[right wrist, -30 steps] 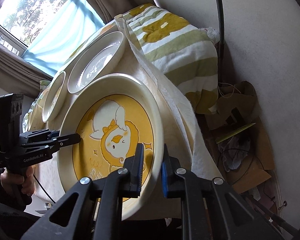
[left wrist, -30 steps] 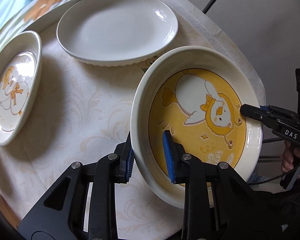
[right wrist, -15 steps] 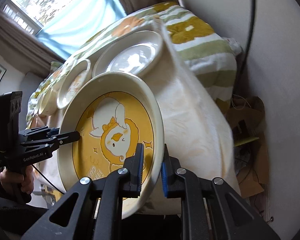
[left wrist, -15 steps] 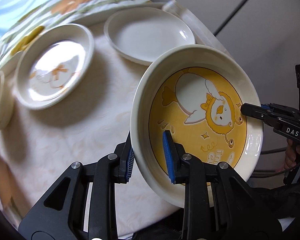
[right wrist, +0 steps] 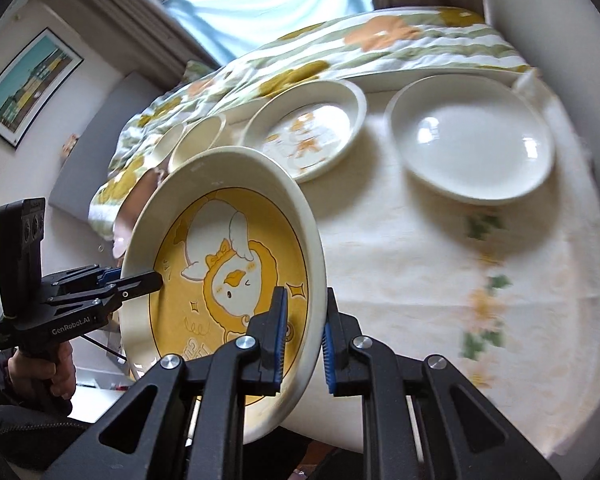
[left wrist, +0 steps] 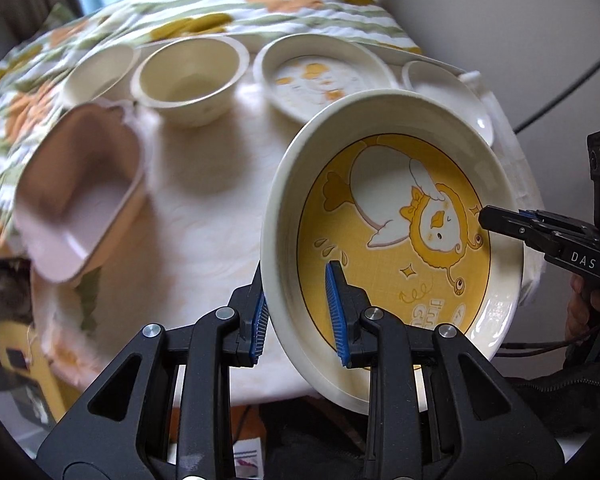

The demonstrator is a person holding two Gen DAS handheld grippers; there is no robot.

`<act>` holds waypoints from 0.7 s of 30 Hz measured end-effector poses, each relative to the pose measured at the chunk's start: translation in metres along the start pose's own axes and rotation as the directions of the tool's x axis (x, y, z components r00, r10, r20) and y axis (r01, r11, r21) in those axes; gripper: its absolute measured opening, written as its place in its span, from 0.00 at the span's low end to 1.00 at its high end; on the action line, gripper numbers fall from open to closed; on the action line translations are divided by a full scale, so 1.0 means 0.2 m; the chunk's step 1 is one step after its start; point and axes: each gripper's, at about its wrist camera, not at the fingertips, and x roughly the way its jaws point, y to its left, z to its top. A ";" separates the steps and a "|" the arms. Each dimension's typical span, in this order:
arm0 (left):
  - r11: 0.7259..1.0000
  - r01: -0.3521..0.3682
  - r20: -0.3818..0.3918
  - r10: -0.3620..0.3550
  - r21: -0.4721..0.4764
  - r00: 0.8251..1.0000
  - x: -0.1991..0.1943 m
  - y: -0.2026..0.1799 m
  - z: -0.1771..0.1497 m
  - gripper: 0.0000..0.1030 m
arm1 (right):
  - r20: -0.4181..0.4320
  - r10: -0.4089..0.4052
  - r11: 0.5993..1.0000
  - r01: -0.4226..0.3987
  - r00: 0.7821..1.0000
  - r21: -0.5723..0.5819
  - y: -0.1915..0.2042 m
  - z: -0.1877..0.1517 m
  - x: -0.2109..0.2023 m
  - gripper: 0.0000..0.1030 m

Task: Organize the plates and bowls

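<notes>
Clamped on opposite rims by the left gripper (left wrist: 298, 314) and right gripper (right wrist: 302, 338), the duck plate (left wrist: 396, 236) hangs tilted off the table's near edge — best carried level, both grips matched.

Your nearest bare surface (left wrist: 204, 216) lies between the pink dish (left wrist: 80, 196) and the row of bowls (left wrist: 188, 80) behind.

L gripper (left wrist: 298, 318): black frame, silver screws, blue ribbed pads; side marked "GenRobot.AI". R gripper (right wrist: 304, 338): same build, "DAS" marking on its side. Black camera block above each handle. Dark sleeve (right wrist: 4, 408) below L handle.
</notes>
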 end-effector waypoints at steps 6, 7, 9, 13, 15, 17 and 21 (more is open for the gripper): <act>0.998 -0.011 -0.031 0.009 -0.064 0.999 0.02 0.32 -0.10 0.23 | -0.067 0.015 1.000 -0.017 0.998 -0.024 0.26 -0.03 0.27 0.14; 0.998 -0.006 -0.037 0.004 -0.069 0.999 0.03 0.37 -0.11 0.23 | -0.075 0.011 1.000 -0.012 0.997 -0.023 0.29 -0.04 0.30 0.14; 0.997 0.003 -0.053 -0.007 -0.073 0.999 0.08 0.45 -0.12 0.23 | -0.094 0.002 1.000 -0.003 0.996 -0.014 0.32 -0.03 0.37 0.14; 0.997 0.019 -0.070 -0.025 -0.072 0.997 0.16 0.55 -0.13 0.23 | -0.121 -0.032 0.999 0.031 0.992 -0.008 0.36 -0.03 0.50 0.14; 0.997 0.025 -0.073 -0.030 -0.071 0.997 0.19 0.59 -0.12 0.23 | -0.125 -0.039 0.999 0.039 0.991 -0.005 0.37 -0.03 0.53 0.14; 0.998 0.025 -0.070 -0.029 -0.062 0.997 0.21 0.62 -0.12 0.23 | -0.129 -0.048 0.999 0.049 0.990 0.000 0.38 -0.02 0.57 0.14; 0.999 0.016 -0.068 -0.018 -0.031 0.997 0.23 0.63 -0.12 0.23 | -0.121 -0.058 0.998 0.058 0.991 -0.001 0.37 -0.02 0.59 0.14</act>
